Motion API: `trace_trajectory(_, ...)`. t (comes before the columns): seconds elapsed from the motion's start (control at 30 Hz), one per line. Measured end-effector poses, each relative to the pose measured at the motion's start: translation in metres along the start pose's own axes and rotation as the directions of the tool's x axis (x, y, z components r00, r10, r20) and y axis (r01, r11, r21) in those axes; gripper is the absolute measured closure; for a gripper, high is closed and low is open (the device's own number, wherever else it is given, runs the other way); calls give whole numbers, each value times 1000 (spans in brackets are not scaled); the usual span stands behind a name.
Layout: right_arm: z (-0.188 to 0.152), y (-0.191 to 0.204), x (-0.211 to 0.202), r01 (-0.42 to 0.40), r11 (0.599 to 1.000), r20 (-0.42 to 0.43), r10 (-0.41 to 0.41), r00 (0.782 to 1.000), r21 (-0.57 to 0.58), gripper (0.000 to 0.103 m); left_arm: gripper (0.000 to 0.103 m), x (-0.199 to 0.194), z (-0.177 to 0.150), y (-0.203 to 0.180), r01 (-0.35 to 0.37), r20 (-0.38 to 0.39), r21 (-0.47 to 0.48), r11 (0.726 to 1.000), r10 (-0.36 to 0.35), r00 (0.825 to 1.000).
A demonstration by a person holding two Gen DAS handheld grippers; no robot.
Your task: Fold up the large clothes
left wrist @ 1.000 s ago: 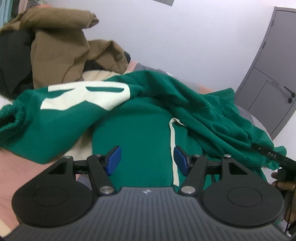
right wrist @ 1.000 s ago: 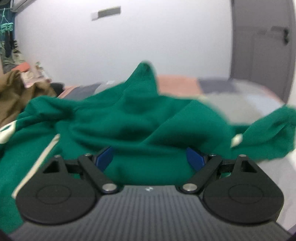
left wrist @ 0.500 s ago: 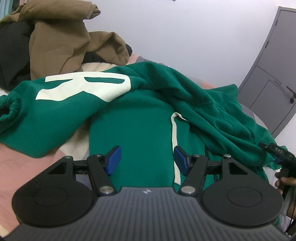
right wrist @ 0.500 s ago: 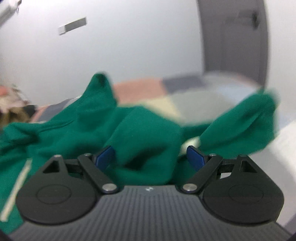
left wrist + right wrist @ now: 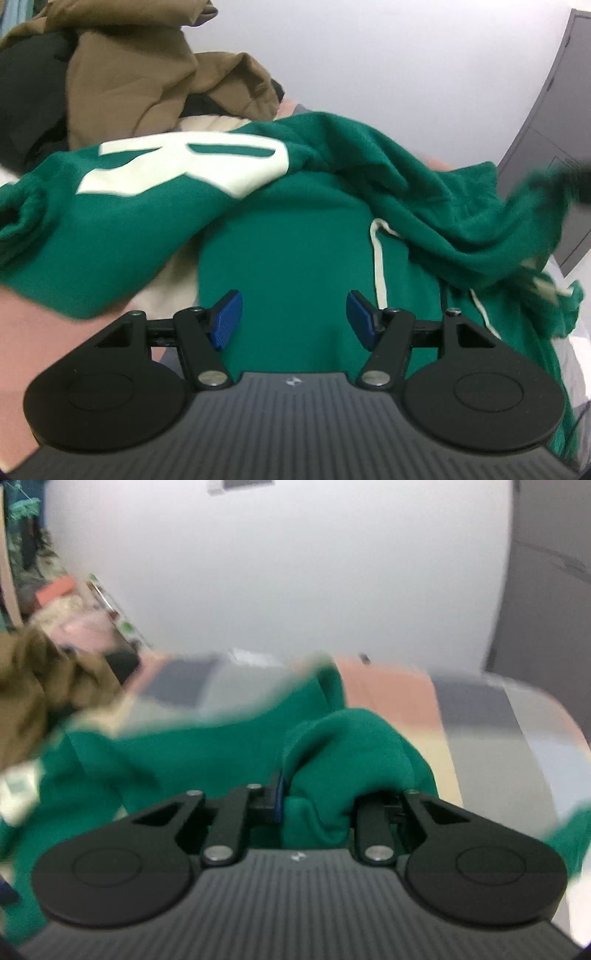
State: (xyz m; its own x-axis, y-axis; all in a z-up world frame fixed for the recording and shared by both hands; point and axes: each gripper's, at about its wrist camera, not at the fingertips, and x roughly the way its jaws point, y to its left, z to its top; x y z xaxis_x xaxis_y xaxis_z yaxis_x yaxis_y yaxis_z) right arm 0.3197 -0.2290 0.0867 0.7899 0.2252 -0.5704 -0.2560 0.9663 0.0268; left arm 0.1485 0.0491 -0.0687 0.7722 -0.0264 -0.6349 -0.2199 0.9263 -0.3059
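- Your left gripper (image 5: 293, 319) stands wide, its blue pads (image 5: 225, 319) apart with nothing pinched between them; it hovers over the flat green front of the hoodie (image 5: 288, 251).
- The green hoodie lies spread across the bed (image 5: 476, 716), filling the middle of your left view. A sleeve with a large cream letter R (image 5: 192, 168) is draped across to the left, its cuff at the far left edge.
- A cream drawstring (image 5: 378, 266) runs down the chest just right of your left gripper's right pad.
- Your right gripper (image 5: 314, 805) has just been closing, and it is now narrow and clamped on a bunched fold of the green hoodie (image 5: 343, 753); the cloth bulges up over the jaws and hides the right pad.
- In the left view the hoodie's right edge is lifted and blurred at the far right, where a dark blurred shape meets it.
- Beyond the hoodie, at the far left, a brown garment (image 5: 147, 74) is heaped over black clothing (image 5: 29, 96).
- A grey door (image 5: 554, 155) stands at the far right against the white wall (image 5: 295, 572).
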Motion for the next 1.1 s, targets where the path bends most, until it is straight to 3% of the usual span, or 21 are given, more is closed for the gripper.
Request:
trace_trajectory(0.17,106,53,32,-1,988,96,16,995,-155,82,35,26,21,1,-22,44,55,998,19,999)
trace_trajectory(0.27,156,83,66,16,978,169,19,985,-207,82,35,38,27,10,-1,58,32,999,-1,998)
trace_trajectory(0.5,221,113,164,61,988,350,-7,937,-143,82,35,77,37,20,1,77,4,1000,-2,997)
trace_trajectory(0.6,226,112,204,81,992,361,-41,932,-96,82,35,85,39,16,5,101,24,1000,-8,995)
trace_trajectory(0.73,208,100,251,74,997,291,-65,954,-19,77,35,96,39,15,24,107,23,999,-26,994)
trace_trajectory(0.83,189,90,268,33,999,226,-34,974,8,56,35,97,40,15,45,105,0,999,-44,993)
trace_trajectory(0.97,163,81,255,30,999,195,-36,980,30,34,35,97,42,14,78,84,-20,997,-76,994)
trace_trajectory(1.1,142,65,220,13,999,187,-21,982,48,32,35,92,40,12,77,68,-20,997,-76,995)
